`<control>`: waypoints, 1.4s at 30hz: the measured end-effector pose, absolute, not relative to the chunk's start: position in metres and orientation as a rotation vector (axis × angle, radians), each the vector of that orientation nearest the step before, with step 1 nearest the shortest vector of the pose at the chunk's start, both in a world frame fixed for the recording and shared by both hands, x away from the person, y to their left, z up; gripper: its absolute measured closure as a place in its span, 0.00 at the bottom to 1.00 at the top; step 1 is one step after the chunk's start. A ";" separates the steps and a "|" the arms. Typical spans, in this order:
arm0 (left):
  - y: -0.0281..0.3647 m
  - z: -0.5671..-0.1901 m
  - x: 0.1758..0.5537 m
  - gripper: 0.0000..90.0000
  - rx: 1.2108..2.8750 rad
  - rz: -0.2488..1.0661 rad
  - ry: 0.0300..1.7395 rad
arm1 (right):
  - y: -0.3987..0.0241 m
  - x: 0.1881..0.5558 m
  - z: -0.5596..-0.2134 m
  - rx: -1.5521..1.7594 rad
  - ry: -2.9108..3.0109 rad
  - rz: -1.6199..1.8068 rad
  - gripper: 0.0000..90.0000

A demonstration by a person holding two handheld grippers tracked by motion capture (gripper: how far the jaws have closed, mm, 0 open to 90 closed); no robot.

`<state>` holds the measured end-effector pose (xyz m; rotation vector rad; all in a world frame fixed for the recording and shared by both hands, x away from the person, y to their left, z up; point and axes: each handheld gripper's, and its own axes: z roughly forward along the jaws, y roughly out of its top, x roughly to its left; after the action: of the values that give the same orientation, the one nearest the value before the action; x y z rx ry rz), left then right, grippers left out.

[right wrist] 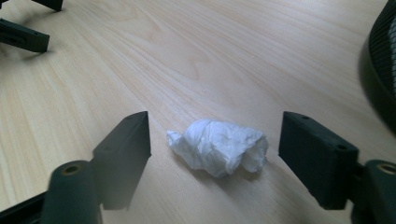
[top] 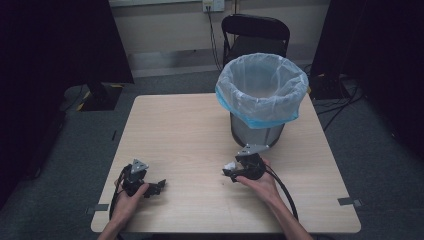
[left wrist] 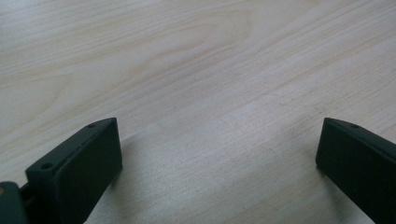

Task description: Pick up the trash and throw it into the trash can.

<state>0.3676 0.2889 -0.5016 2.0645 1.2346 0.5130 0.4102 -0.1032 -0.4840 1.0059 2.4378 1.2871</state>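
Dim room, dark vignetted edges; close views sharp, soft shadows.

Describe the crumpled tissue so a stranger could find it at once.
Start at the wooden table and the grey bin with its blue-edged liner. In front of the bin, the right gripper has its open jaws either side of the crumpled white tissue, the only loose white scrap there.

Right gripper (top: 229,171) beside white wad (top: 230,165); lined bin (top: 261,95) behind.

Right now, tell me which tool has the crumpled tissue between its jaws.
The right tool: the crumpled white tissue lies between its open jaws, untouched. The left tool frames bare table.
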 end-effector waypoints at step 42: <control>0.289 -0.501 0.368 0.00 2.073 0.514 1.231 | -0.105 0.405 -0.457 0.971 2.456 1.405 0.84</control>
<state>0.3676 0.2894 -0.5013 2.0735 1.2306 0.5141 0.4047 -0.1047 -0.4570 0.9714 2.4559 1.4048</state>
